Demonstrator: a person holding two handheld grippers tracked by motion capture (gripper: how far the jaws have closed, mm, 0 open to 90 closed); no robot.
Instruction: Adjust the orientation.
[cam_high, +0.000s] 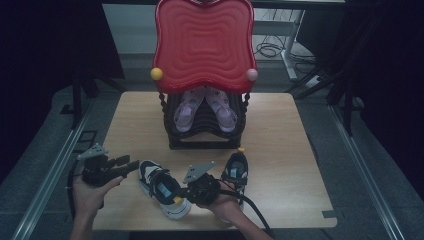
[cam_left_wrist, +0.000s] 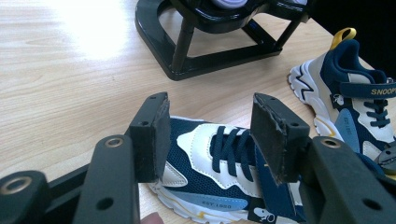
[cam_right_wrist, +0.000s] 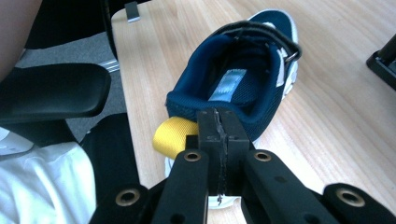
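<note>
Near the table's (cam_high: 280, 125) front left corner: left gripper (cam_high: 131, 165), jaws apart and holding nothing, aimed at the toe of the left sneaker (cam_high: 162, 188); in the left gripper view the laced toe (cam_left_wrist: 224, 154) sits framed between the pads (cam_left_wrist: 161, 140), not yet touched.

At the front edge, left of centre: that sneaker flat on its sole, toe toward the left gripper, heel toward the front edge. Right gripper (cam_right_wrist: 218, 135) pressed together at its heel collar, beside the yellow pull loop (cam_right_wrist: 173, 136); cannot tell for sure whether fabric is pinched between the pads.

Just right: 2nd sneaker (cam_high: 236, 171), upright, toe toward the person, free of both grippers.

Behind, centre of the table: black rack (cam_high: 205, 135) under a red top (cam_high: 204, 42), 1 pair of purple sandals (cam_high: 205, 107) on its shelf.

Judged: early stage. 0 of 2 sneakers racked; first one apparently only gripped at the heel, lift and placing on the rack left, then the same for the 2nd.
</note>
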